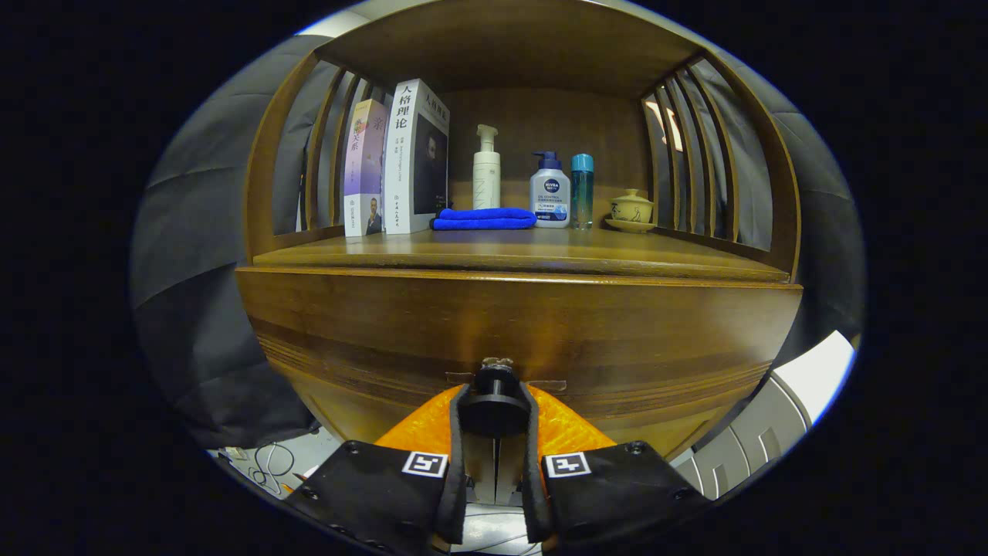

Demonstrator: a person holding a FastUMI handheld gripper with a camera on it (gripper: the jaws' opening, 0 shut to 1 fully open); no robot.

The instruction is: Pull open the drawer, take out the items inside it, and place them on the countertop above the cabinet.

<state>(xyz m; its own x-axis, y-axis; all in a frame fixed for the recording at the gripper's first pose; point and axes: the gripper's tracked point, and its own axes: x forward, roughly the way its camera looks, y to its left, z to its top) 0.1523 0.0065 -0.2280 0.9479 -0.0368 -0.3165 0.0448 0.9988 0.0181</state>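
Both fingers [494,409] I see clamped on the dark round knob [494,401] of the drawer [517,332], whose wooden front stands just ahead, looking closed. Above it, on the surface [517,251], I make out two upright books [397,166], a folded blue cloth [484,219], three bottles [549,189] and a small lidded cup [632,208].

Glossy brown wooden cabinet [370,324], darker grain bands across drawer front [617,340]. Round black drawer knob [494,405]. Folded bright blue cloth [484,219]. White pump bottle [486,171]. White bottle with dark blue pump [549,193]. Translucent teal bottle [582,191]. Cream lidded ceramic cup [631,208]. White-spined book [403,158]; lilac-spined book [363,166].
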